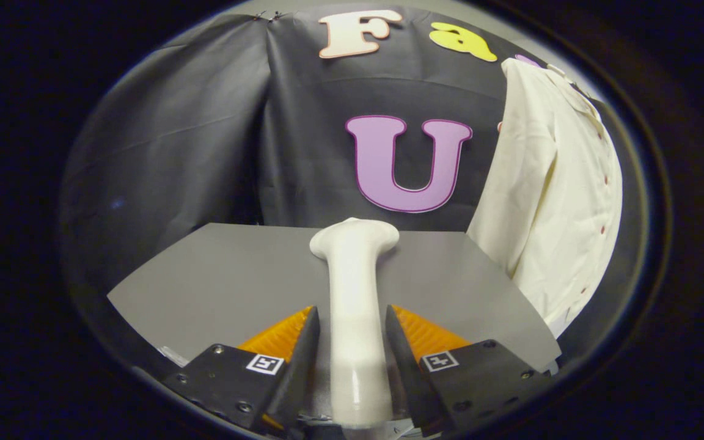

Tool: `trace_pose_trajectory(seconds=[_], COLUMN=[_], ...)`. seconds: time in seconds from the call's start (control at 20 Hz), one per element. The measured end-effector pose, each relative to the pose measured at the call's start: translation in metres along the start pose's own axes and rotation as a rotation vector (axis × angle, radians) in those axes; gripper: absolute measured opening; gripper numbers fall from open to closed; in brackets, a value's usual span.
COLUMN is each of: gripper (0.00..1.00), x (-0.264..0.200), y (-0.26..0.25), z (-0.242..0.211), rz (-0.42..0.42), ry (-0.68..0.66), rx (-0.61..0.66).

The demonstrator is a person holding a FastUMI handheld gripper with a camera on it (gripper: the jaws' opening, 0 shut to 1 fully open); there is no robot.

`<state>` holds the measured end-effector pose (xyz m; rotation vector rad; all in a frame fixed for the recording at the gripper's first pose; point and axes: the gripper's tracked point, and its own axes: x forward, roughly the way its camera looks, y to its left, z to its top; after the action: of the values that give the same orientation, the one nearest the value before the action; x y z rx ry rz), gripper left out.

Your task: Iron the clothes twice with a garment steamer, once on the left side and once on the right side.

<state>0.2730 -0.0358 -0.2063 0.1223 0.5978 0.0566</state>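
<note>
gripper view looks forward over a grey table (pixel 217 287) that runs from the fingers out to the booth's black cloth wall (pixel 175 140), which hangs in two panels with a vertical seam between them and fills the far side of the scene. to the right, a cream shirt (pixel 547 195) hangs against that wall, its front placket with a row of small dark buttons turned to the far right, one sleeve falling on its left side, and its lower part coming down to the table's right far corner. the shirt is well apart from the fingers and to the right of them. nearer, a white garment steamer (pixel 355 293) stands out along the middle of the view: its long handle sits between the two fingers and its broader head lies beyond them, over the table and pointing at the wall, left of the shirt. the gripper (pixel 352 318) is closed to about the width of the handle, and both fingers (pixel 306 342) press against the handle's sides, holding the steamer.
</note>
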Motion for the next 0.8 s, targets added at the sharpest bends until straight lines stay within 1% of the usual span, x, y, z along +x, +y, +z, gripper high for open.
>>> trace_pose_trajectory(seconds=[0.05,0.25,0.4,0.5,0.6,0.65,0.8], gripper=[0.68,0.43,0.40,0.38,0.37,0.36,0.36], x=[0.001,0.002,-0.002,-0.010,-0.016,-0.018,-0.032], y=[0.002,-0.003,-0.004,-0.008,-0.006,-0.006,-0.009], z=[0.000,-0.002,0.003,0.013,0.023,0.024,0.011], rz=[0.002,-0.025,-0.055,-0.079,-0.054,-0.035,0.015], ry=[0.005,0.005,-0.048,-0.137,-0.225,-0.246,-0.256], rx=[-0.004,-0.014,-0.057,-0.068,-0.039,-0.030,-0.008])
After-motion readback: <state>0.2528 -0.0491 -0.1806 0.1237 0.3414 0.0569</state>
